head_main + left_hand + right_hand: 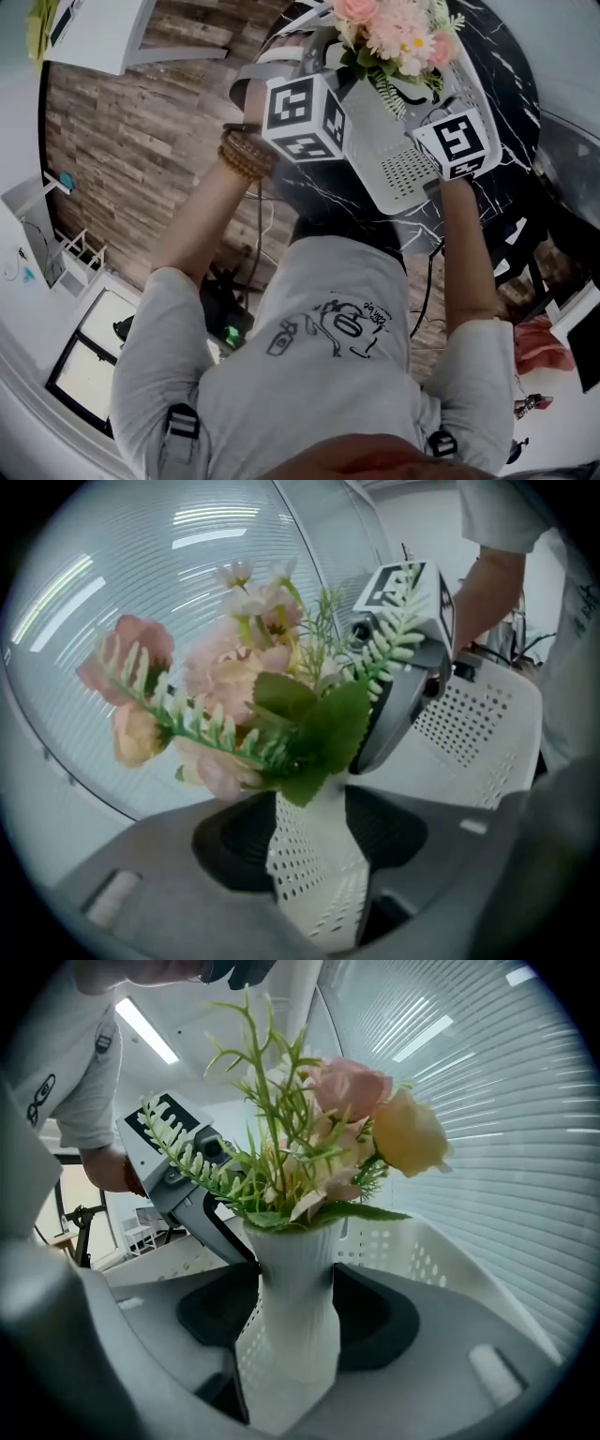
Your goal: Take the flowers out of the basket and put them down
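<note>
Pink and peach artificial flowers (394, 37) with green fern sprigs stand in a white vase inside a white perforated basket (403, 173). In the left gripper view the vase's neck (314, 855) fills the gap of my left gripper (311, 841), and both dark pads lie against it under the flowers (234, 696). From the opposite side my right gripper (291, 1312) has its pads pressed on the ribbed vase body (291, 1288). The vase stands upright. Each gripper sees the other beyond the flowers. The marker cubes (302, 117) hide the jaws in the head view.
The basket sits on a round black marble table (511, 75). Its perforated walls (441, 1251) rise close around the vase. A wood-plank floor (141, 122) lies to the left, with cables and white furniture near the person's feet. A curved ribbed pane (141, 592) stands behind the flowers.
</note>
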### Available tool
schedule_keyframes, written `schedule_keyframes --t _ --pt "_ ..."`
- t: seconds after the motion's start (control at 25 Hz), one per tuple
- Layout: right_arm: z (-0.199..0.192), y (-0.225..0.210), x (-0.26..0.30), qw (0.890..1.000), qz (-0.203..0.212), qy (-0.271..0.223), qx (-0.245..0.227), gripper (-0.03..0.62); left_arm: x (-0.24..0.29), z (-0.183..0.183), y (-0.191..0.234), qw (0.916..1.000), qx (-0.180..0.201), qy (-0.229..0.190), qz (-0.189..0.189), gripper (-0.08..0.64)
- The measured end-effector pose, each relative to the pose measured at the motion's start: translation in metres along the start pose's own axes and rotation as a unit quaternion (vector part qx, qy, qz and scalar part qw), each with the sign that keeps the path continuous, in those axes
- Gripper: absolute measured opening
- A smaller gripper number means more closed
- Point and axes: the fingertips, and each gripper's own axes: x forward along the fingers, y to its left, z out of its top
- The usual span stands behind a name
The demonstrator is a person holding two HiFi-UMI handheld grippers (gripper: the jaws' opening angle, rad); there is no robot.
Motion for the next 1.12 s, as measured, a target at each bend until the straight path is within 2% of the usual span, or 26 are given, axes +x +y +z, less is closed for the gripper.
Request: schedule_keyframes --t 0.6,1.12 --pt "0.003 0.004 -0.004 1.0 -0.001 -0.007 0.002 0.252 -0.004 0.002 -0.004 0.9995 -0.028 -0.012 -0.007 0.227" --pt "0.058 0.02 -0.044 0.999 -0.012 -0.027 -0.022 0.252 -0.06 0.044 0.004 0.9992 -0.005 -0.029 0.027 0.229"
